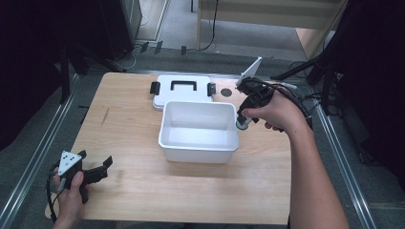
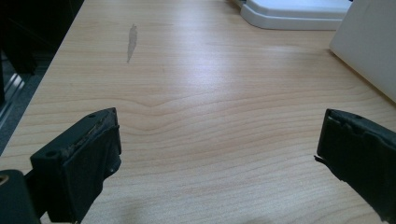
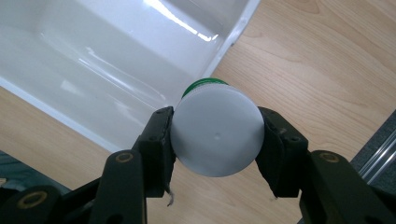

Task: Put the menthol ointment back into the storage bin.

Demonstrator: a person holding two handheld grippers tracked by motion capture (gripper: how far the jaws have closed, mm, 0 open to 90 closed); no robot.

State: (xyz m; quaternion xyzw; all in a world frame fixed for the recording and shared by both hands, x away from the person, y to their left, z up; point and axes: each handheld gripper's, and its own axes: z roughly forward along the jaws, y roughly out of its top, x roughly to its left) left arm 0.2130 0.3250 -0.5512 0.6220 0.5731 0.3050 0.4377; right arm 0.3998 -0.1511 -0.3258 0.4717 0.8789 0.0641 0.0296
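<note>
I am holding a white-capped bottle (image 3: 217,135) in the right gripper (image 3: 215,140), jaws clamped on its cap, beside the white bin (image 1: 198,143) rim. The bottle may be knocking this rim and slipping. The left gripper (image 2: 217,158) is resting with open, empty jaws.

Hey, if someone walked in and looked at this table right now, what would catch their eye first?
Probably the white bin standing open in the middle of the wooden table, with its lid lying flat just behind it. At the bin's right rim, the right gripper clamps a white-capped container with a green band below the cap.
</note>
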